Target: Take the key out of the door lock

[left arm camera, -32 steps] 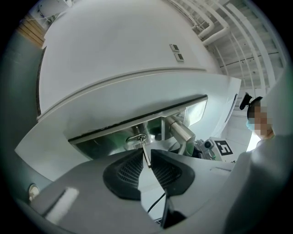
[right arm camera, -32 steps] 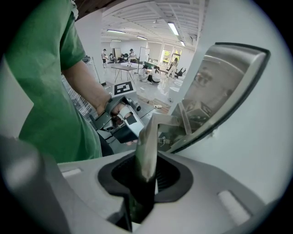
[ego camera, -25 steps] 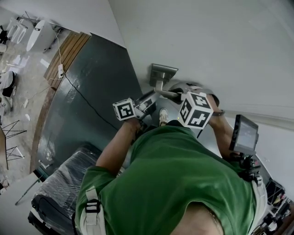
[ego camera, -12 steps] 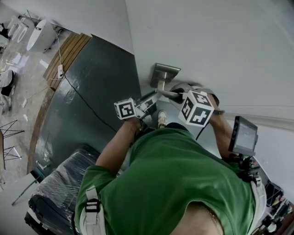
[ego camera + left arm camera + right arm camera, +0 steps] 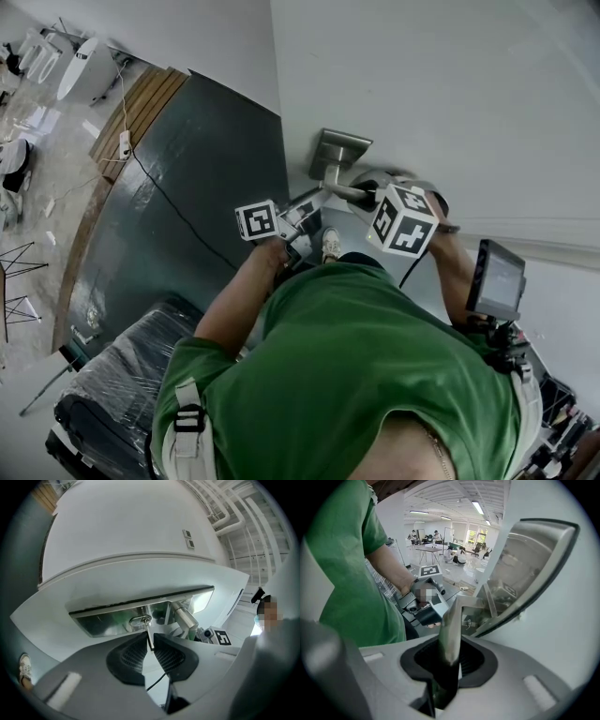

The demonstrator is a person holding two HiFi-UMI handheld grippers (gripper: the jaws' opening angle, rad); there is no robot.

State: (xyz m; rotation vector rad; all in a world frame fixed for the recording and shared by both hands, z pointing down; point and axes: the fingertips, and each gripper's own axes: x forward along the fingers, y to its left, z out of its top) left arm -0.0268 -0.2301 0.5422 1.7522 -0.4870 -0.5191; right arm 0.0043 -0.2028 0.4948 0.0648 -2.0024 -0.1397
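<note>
A steel lock plate point(image 5: 108, 620) sits on the white door point(image 5: 422, 94). A thin key point(image 5: 149, 638) sticks out of its cylinder point(image 5: 139, 619). My left gripper point(image 5: 150, 633) points level at the lock. Its jaws have just been closing, and the pads point(image 5: 140, 644) now press the key from both sides. In the head view the left gripper point(image 5: 311, 203) reaches under the door handle point(image 5: 342, 190). My right gripper point(image 5: 449, 660) points steeply down and is shut on the silver handle lever point(image 5: 452, 620). The right gripper point(image 5: 370, 199) is beside the lock plate point(image 5: 339, 150) in the head view.
The person's green shirt fills the lower head view. A dark floor point(image 5: 187, 187) with a cable lies left of the door. A black wrapped case point(image 5: 122, 384) stands at the lower left. A small screen point(image 5: 497, 277) hangs at the right, and a shoe point(image 5: 330, 242) is below the lock.
Both grippers keep their places at the lock. Only the head view has drifted slightly, so the door edge sits a little further right.
</note>
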